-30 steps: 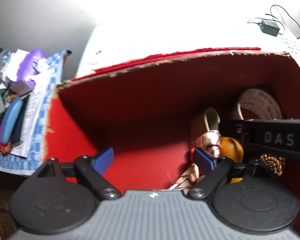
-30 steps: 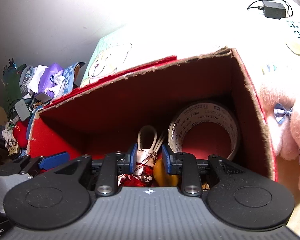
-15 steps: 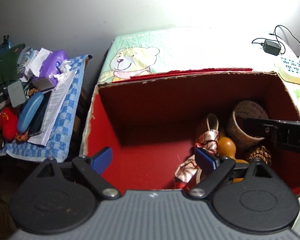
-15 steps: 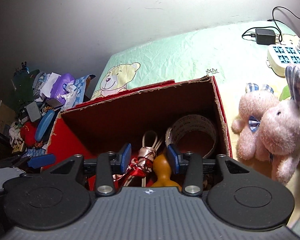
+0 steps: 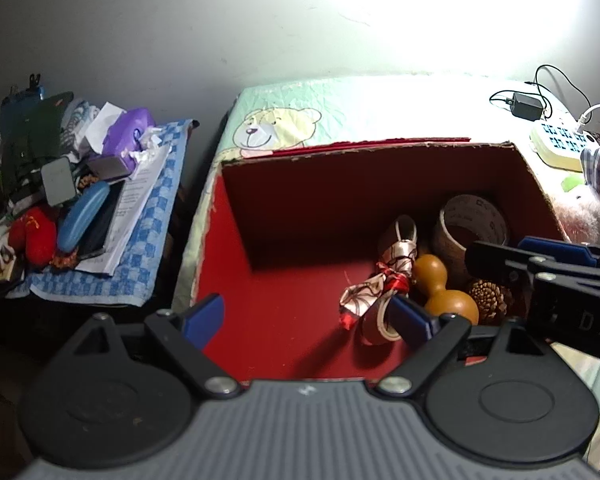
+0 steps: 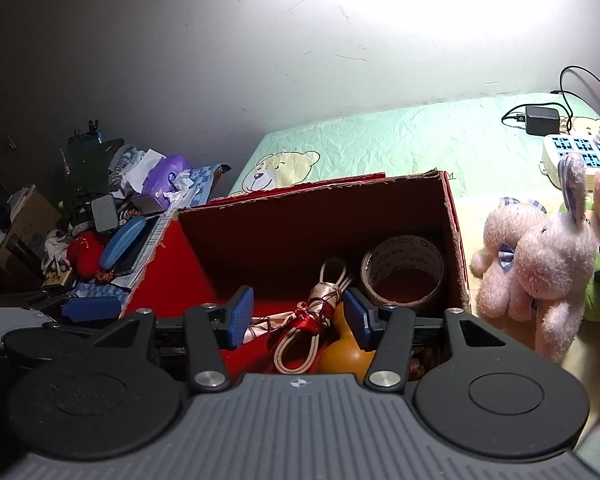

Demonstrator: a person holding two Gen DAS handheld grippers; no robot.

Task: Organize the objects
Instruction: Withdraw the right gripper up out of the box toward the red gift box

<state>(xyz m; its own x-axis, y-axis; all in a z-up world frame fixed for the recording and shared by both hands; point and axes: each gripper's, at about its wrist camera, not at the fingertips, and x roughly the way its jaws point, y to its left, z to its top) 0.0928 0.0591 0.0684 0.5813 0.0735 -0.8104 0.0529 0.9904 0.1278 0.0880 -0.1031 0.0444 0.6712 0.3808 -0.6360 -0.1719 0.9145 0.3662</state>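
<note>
A red cardboard box (image 5: 320, 200) (image 6: 300, 232) stands open on the bed. Inside it lie a large tape roll (image 5: 474, 220) (image 6: 404, 272), a satin ribbon bundle (image 5: 388, 276) (image 6: 316, 312), an orange gourd (image 5: 444, 288) (image 6: 342, 354), a pine cone (image 5: 490, 300) and a small tape roll (image 5: 374, 324). My left gripper (image 5: 306, 316) hangs open over the box's near edge, holding nothing. My right gripper (image 6: 298, 316) is above the ribbon bundle and gourd. Its jaws are opening and its pads touch nothing. It also shows at the right edge of the left wrist view.
Pink plush rabbits (image 6: 540, 256) lie right of the box on the green bear sheet (image 6: 380, 148). A power strip (image 6: 580, 152) and a charger (image 6: 542, 120) sit behind them. Left of the bed, a blue checked cloth (image 5: 148, 240) is piled with clutter.
Both grippers have risen and drawn back from inside the box. The right gripper's jaws have widened away from the ribbon bundle, which stays in the box.
</note>
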